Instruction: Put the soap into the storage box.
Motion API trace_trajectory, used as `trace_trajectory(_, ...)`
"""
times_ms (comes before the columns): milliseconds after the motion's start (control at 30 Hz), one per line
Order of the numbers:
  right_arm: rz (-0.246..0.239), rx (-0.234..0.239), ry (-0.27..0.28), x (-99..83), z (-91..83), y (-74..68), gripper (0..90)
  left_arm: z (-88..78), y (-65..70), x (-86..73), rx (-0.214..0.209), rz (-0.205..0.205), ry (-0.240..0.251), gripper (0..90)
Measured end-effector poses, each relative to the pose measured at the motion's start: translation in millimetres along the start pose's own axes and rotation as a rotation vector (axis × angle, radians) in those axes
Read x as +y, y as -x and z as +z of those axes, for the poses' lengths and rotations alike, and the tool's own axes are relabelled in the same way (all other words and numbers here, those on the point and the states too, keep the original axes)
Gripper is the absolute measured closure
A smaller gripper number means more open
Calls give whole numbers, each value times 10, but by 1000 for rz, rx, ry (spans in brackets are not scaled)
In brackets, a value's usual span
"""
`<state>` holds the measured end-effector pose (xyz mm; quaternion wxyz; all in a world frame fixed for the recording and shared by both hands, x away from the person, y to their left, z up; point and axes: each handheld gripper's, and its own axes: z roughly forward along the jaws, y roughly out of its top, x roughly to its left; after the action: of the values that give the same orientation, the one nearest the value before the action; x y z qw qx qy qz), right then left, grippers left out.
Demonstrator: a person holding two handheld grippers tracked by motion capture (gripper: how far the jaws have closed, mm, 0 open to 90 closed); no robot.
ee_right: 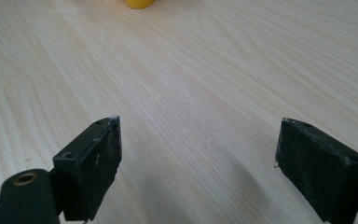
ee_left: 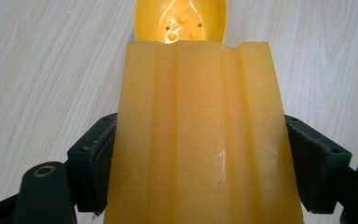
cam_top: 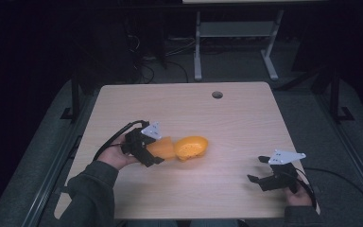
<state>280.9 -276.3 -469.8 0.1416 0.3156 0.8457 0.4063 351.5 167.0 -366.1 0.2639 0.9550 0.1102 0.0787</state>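
**Grip made on the orange piece, placement still open**

My left gripper [cam_top: 153, 153] was clenched on the ribbed orange block [ee_left: 200, 140]; both jaws pressed its sides, firm hold; block pointed at the yellow bowl [cam_top: 191, 147]; its far edge sat right at the bowl's near rim, touching or just short, couldn't tell; bowl lay on the table [cam_top: 231, 113], perforated bottom visible in the left gripper view; block was on the side of the bowl toward my left hand [cam_top: 116, 155]; my right gripper [cam_top: 264, 176] was well apart from the bowl, jaws spread wide, nothing between them, hovering over bare wood; judged: pickup done, the join or drop at the bowl not finished; right gripper idle so far.
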Motion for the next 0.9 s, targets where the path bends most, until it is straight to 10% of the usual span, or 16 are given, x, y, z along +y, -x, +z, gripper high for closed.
trace_trajectory(900, 0, 5, 13, 3, -21, -2, 137, 222, -121, 469, -31, 60, -2, 206)
